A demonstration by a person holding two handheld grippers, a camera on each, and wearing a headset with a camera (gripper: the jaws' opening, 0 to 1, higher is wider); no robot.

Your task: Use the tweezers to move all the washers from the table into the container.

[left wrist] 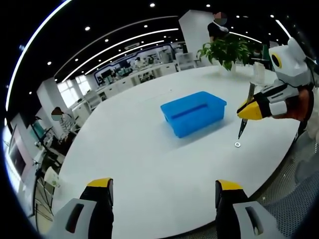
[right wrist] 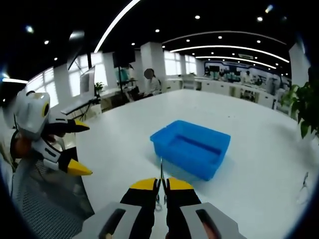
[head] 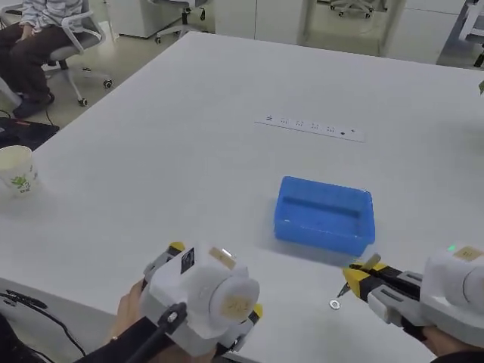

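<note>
A blue rectangular container stands on the white table. One small metal washer lies on the table just in front of it. My right gripper is shut on thin tweezers, whose tip hangs slightly above and to the right of the washer. In the left gripper view the tweezers point down at the washer, right of the container. My left gripper hovers at the front edge, open and holding nothing. The right gripper view looks along the tweezers toward the container.
A white power strip lies beyond the container. A paper cup stands at the table's left edge. A person sits on a chair at the far left. A potted plant is at the table's far side.
</note>
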